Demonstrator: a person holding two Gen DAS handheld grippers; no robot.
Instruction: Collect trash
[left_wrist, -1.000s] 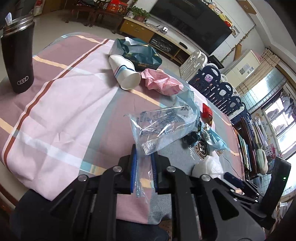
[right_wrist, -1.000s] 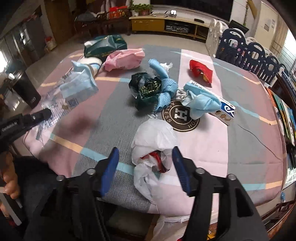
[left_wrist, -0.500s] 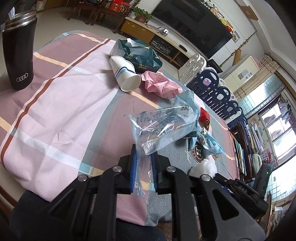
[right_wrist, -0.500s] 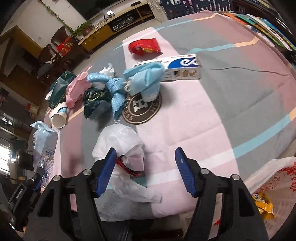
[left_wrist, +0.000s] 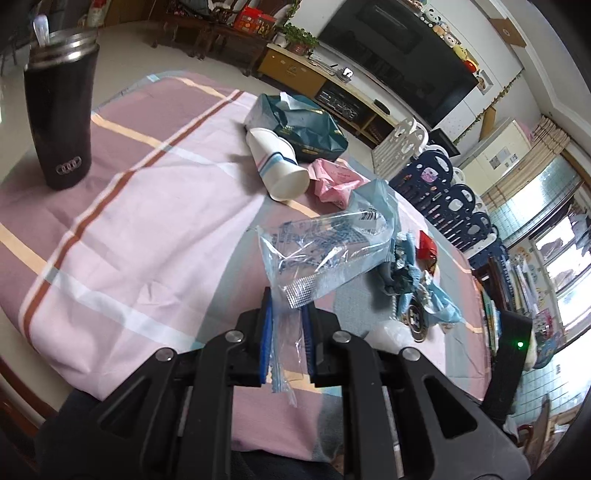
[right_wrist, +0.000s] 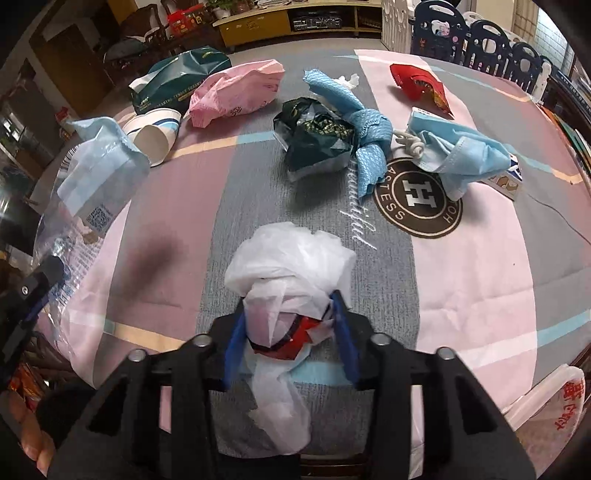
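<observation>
Both grippers are matte black plastic w/ angular, cut-out finger arms and silver round screw heads at the pivots; the left gripper (left_wrist: 286, 332) and right gripper (right_wrist: 290, 339) each carry blue pads on the inner finger faces. A green LED glows on the right unit's black housing, seen from the left wrist cam.

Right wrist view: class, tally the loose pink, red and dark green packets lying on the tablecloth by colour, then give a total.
Pink: 1, pink bag
Red: 1, red wrapper
Dark green: 2, tissue pack and crumpled wrapper
Total: 4
</observation>
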